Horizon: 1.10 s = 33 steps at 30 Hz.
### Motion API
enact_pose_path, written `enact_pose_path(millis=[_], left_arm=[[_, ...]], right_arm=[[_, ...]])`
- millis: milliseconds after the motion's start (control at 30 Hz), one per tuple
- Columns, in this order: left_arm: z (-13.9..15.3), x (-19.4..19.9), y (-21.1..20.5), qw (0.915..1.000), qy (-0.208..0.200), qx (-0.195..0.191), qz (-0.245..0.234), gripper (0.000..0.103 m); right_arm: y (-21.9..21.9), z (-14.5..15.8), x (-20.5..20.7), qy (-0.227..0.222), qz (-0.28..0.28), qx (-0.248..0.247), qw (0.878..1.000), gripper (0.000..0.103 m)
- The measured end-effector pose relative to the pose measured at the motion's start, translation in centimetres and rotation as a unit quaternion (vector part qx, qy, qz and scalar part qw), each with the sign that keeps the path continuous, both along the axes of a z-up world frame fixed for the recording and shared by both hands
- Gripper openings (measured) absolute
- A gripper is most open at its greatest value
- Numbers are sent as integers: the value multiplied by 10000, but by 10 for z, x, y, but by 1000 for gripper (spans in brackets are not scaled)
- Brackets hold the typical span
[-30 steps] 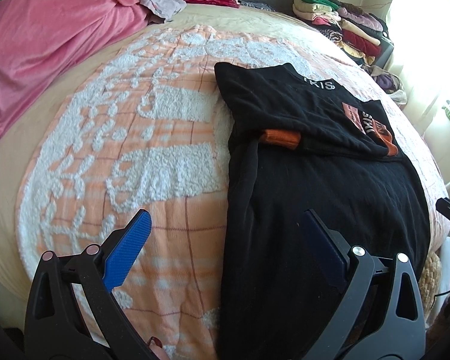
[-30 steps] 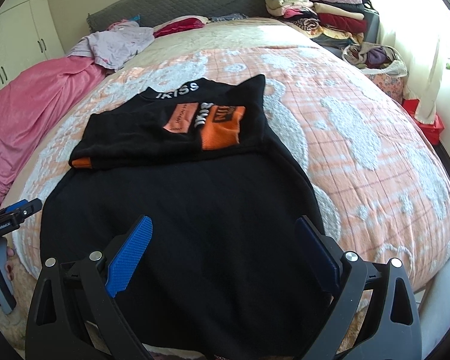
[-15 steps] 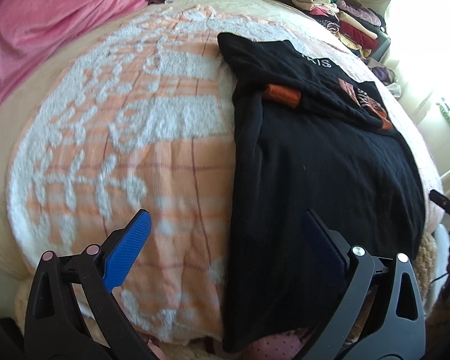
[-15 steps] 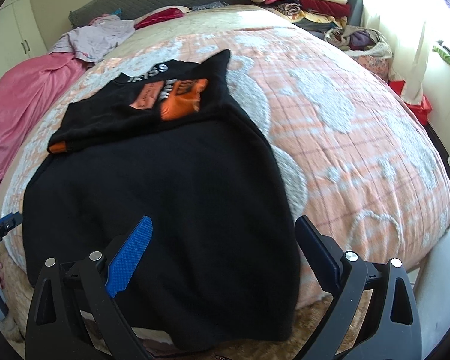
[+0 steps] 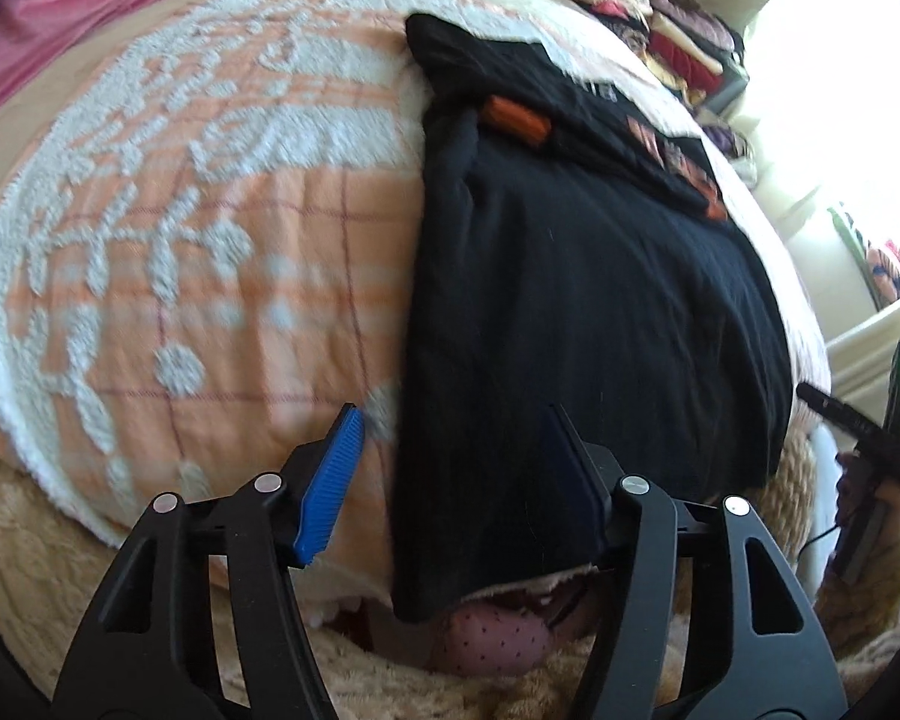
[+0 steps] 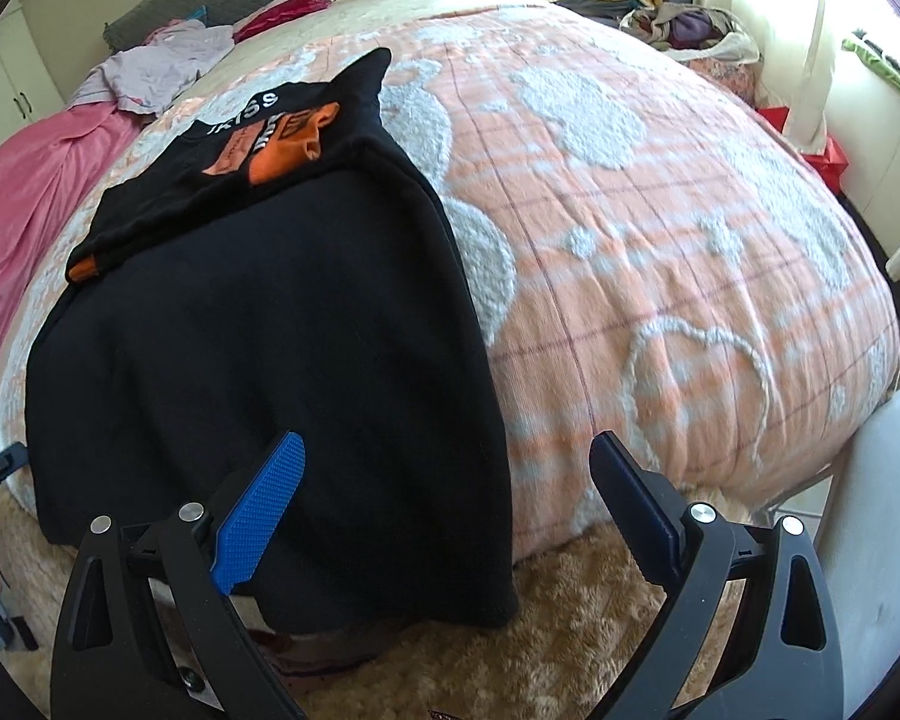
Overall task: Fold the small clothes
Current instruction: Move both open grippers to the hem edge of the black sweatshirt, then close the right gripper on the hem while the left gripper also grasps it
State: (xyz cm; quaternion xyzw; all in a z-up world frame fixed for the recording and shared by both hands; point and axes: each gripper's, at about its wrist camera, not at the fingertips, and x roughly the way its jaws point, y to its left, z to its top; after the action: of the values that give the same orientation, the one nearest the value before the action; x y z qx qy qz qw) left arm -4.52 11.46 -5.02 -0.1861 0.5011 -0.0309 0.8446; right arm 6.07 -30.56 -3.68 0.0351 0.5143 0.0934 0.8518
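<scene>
**Both claws about to pinch the hem, and it could get messy**

The left claw [image 5: 450,468] is closing right now. The near-left corner of the black knit top with the orange patch and white lettering [image 5: 570,300] sits between its blue ribbed fingers [image 5: 330,480], but the pads don't look like they're pressing on it yet. The risk I see: that hem corner hangs off the bed edge just under the claw, so the jaws might catch only one layer, or nip the fuzzy tan fleece blanket [image 5: 60,540] below along with it. Then the lift drags the bedding too.

The right claw [image 6: 444,510] stands wide, nothing gripped. The top's right edge [image 6: 486,480] runs between its fingers, closer to the left one. If it closes from here it could catch a thin sliver of edge that slips out mid-fold.

Further ahead of both claws, the upper part of the top is already folded down, with an orange cuff [image 6: 84,267] poking out. If one corner lifts later than the other, that fold probably skews or slides apart on the peach-and-white tufted bedspread [image 6: 660,240].
</scene>
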Motion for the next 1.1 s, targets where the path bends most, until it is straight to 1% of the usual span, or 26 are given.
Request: enact_pose_path(millis=[100, 167, 267, 300, 367, 467, 533, 600, 800, 833, 867, 900, 967, 1000, 1067, 1100], left_arm=[[-7, -3, -8, 9999, 150, -2, -72, 53], [-11, -6, -12, 9997, 213, 72, -122, 53], [-15, -8, -14, 9995, 280, 105, -140, 53], [-17, -9, -14, 9994, 295, 94, -135, 53], [-19, -11, -13, 9994, 320, 69, -122, 53], [-19, -12, -13, 9994, 329, 60, -124, 53], [-19, -13, -13, 9993, 337, 72, -126, 53], [-19, -13, -13, 9993, 343, 94, -122, 54], [-21, -15, -15, 9993, 369, 39, -91, 57], [-22, -15, -15, 9992, 376, 30, -91, 57], [-22, -16, -15, 9992, 385, 21, -91, 57], [-22, -16, -15, 9992, 395, 4, -88, 57], [-22, -18, -15, 9990, 436, -56, -70, 56], [-22, -18, -16, 9990, 442, -87, -59, 56], [-20, -20, -15, 9989, 431, -157, -43, 52], [-18, -21, -16, 9990, 416, -151, -38, 48]], right_arm=[[-3, -4, -4, 80, 100, 68, 9999, 93], [-3, -7, -6, 162, 183, 98, 9997, 83], [-3, -14, -9, 312, 276, 156, 9990, 73], [-3, -16, -10, 350, 300, 154, 9988, 72], [-4, -22, -11, 423, 330, 116, 9985, 64], [-7, -30, -10, 461, 334, 167, 9982, 60], [-11, -33, -10, 449, 323, 289, 9981, 59], [-11, -33, -11, 424, 342, 302, 9981, 56], [-15, -33, -22, 368, 487, 247, 9978, 33], [-16, -32, -24, 352, 520, 267, 9977, 25], [-16, -32, -26, 327, 568, 354, 9972, 15], [-16, -30, -29, 292, 585, 376, 9972, 12], [-14, -27, -32, 246, 622, 380, 9970, 8], [-14, -26, -32, 243, 618, 436, 9968, 8], [-19, -26, -31, 266, 584, 559, 9964, 8], [-21, -27, -30, 281, 570, 563, 9964, 9]])
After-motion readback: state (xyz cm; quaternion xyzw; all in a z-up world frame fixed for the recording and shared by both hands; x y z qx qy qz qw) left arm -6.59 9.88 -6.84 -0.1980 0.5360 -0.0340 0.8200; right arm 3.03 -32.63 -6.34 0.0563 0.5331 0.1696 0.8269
